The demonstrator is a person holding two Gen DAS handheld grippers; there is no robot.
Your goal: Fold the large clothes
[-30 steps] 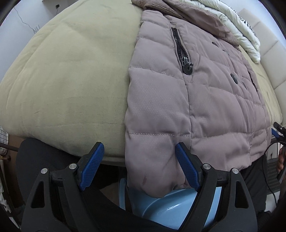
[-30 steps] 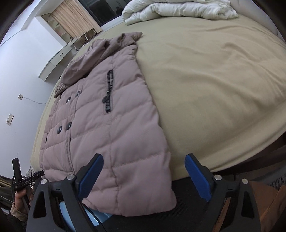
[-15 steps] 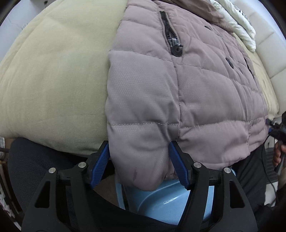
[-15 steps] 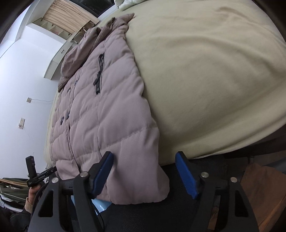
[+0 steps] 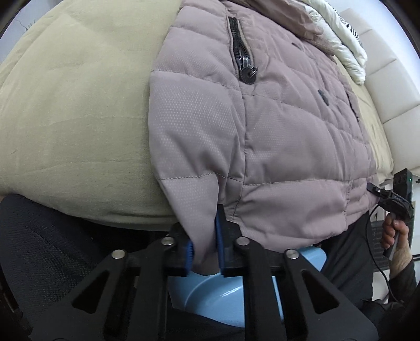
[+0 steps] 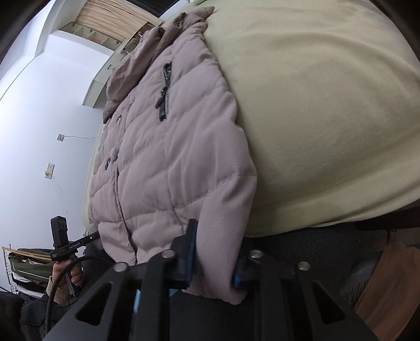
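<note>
Left wrist view, nearest first: the left gripper (image 5: 204, 251) has its blue pads pressed onto the hanging hem corner of the quilted coat (image 5: 262, 126), with a pale blue basin (image 5: 231, 293) showing just beneath. In the right wrist view the right gripper (image 6: 214, 259) likewise pinches the opposite hem corner, the fabric bunched between its pads. Beyond both claws the coat lies face up along the beige bedspread (image 5: 73, 110), its hem draping over the near edge, its pocket zipper (image 5: 242, 60) and buttons visible, its collar at the far end.

As a judgement, the folding has barely begun: both lower corners are gripped, but no fold of the body shows, so the hem has yet to be carried up toward the collar.

Only the left view shows the basin, the white duvet (image 5: 341, 39) and the padded headboard (image 5: 388, 78) beyond the collar. Only the right view shows the white wall with its sockets (image 6: 50, 170), the curtain (image 6: 115, 18) and the broad bare bedspread beside the coat.
</note>
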